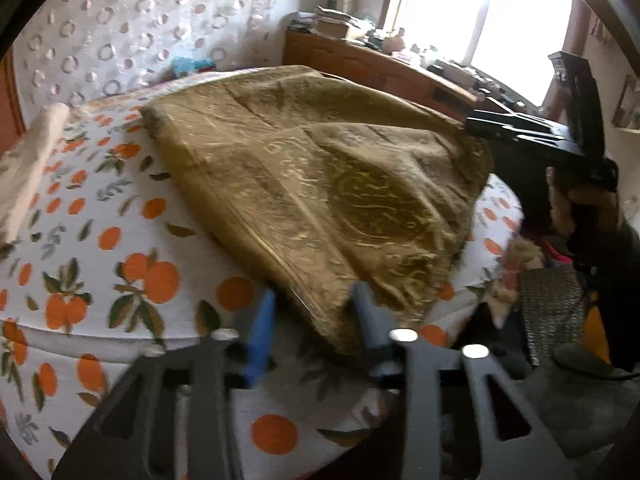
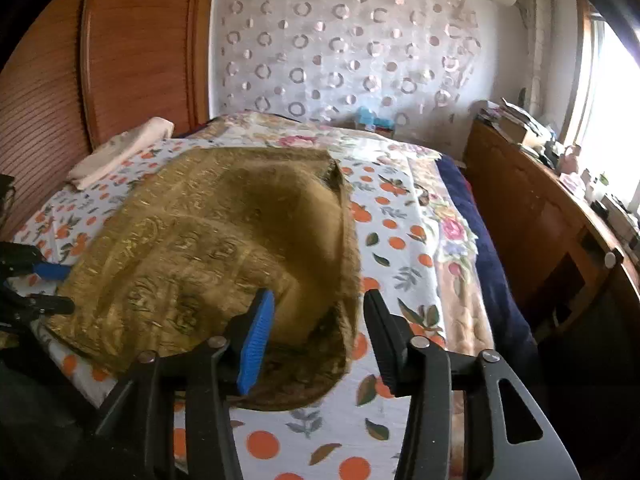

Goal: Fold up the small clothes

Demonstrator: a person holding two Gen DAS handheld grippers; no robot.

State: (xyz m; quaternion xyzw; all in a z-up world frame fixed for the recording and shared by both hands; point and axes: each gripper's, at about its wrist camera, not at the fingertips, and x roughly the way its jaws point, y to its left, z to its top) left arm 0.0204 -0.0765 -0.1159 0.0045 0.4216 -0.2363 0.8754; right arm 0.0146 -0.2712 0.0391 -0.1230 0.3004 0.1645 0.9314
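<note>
An olive-gold brocade cloth (image 1: 304, 184) lies partly folded on the bed's orange-print sheet (image 1: 92, 248). My left gripper (image 1: 316, 304) is open, its blue-padded fingers either side of the cloth's near corner. In the right wrist view the same cloth (image 2: 192, 248) lies spread with its near right edge bunched up. My right gripper (image 2: 316, 308) is open just above that bunched edge, holding nothing. The right gripper also shows in the left wrist view (image 1: 480, 126) at the cloth's far right edge, and the left gripper shows in the right wrist view (image 2: 52, 288) at the cloth's left corner.
A folded cream cloth (image 2: 120, 148) lies near the wooden headboard (image 2: 132, 48). A floral blanket (image 2: 448, 232) and a dark blue cover (image 2: 492, 272) lie along the bed's right side. A cluttered wooden dresser (image 2: 552, 216) stands under the window. A dark woven basket (image 1: 552, 312) is beside the bed.
</note>
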